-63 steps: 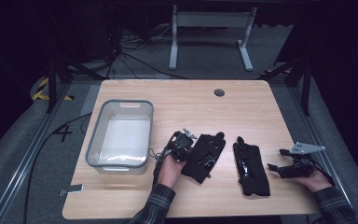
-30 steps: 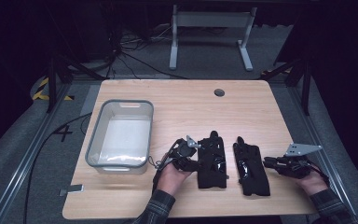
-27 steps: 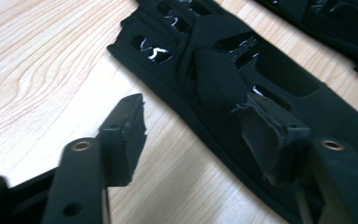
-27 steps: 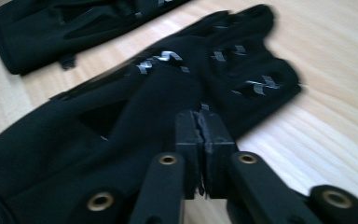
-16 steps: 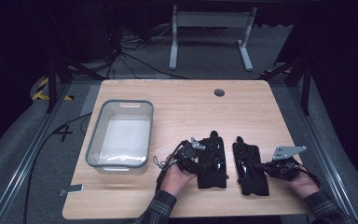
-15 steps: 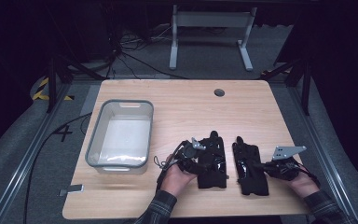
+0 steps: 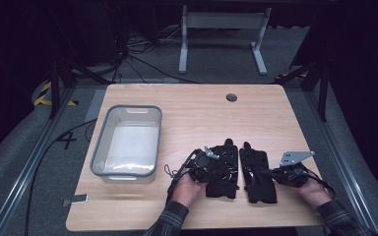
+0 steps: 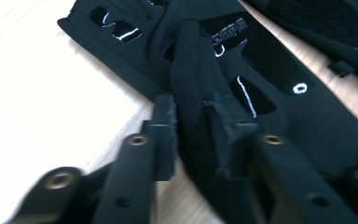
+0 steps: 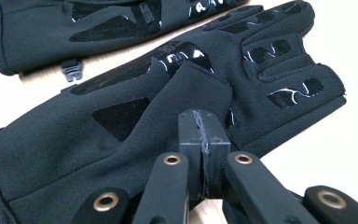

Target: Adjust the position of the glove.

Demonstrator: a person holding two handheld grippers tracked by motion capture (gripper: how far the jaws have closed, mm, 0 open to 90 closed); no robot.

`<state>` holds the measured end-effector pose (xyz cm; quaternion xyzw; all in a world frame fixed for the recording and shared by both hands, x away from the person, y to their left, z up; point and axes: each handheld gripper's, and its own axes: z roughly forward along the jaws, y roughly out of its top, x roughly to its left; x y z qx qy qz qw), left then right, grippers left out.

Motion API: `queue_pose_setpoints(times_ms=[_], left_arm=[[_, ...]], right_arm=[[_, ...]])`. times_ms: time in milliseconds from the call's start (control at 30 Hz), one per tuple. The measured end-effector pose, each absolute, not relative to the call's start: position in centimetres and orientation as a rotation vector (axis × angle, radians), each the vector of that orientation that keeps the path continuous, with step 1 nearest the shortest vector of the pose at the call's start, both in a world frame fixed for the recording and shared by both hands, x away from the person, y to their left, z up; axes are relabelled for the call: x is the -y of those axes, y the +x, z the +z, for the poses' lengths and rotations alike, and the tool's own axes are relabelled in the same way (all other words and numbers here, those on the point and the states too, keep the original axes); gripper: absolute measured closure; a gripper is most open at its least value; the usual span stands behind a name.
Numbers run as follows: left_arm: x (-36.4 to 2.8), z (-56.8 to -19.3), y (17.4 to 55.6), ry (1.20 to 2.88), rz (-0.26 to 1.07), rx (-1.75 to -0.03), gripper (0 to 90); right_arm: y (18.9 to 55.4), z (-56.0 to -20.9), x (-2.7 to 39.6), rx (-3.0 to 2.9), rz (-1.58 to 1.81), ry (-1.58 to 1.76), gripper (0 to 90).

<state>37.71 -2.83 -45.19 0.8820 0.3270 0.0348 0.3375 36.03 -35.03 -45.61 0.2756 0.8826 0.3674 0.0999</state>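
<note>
1. Dark room all round, and on the wooden tabletop two black gloves lie side by side near my edge, fingers pointing away from me.
2. My left tongs have just been closing and now pinch a raised fold of the left glove.
3. My right tongs are shut tight, their tip at the near edge of the right glove; whether cloth is caught between them I cannot tell.
4. Each glove's long axis runs away from me, and each hand comes at its own glove from the outer side.
5. Clear bin stands left, nearer my left hand.
</note>
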Motion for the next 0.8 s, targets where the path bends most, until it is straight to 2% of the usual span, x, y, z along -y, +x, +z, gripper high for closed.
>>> queue_pose_setpoints(times_ms=[167,533,800], left_arm=[[2.7,-44.9,37.7,2.261,0.071,-0.866,81.9],[2.3,-42.9,37.4,2.155,0.004,-0.826,83.5],[2.2,-41.7,37.4,2.126,0.010,-0.803,84.5]], right_arm=[[36.2,-45.6,34.6,-2.612,1.086,0.812,89.7],[36.3,-45.6,34.0,-2.631,1.090,0.796,89.7],[36.6,-45.5,33.2,-2.647,1.079,0.759,89.7]])
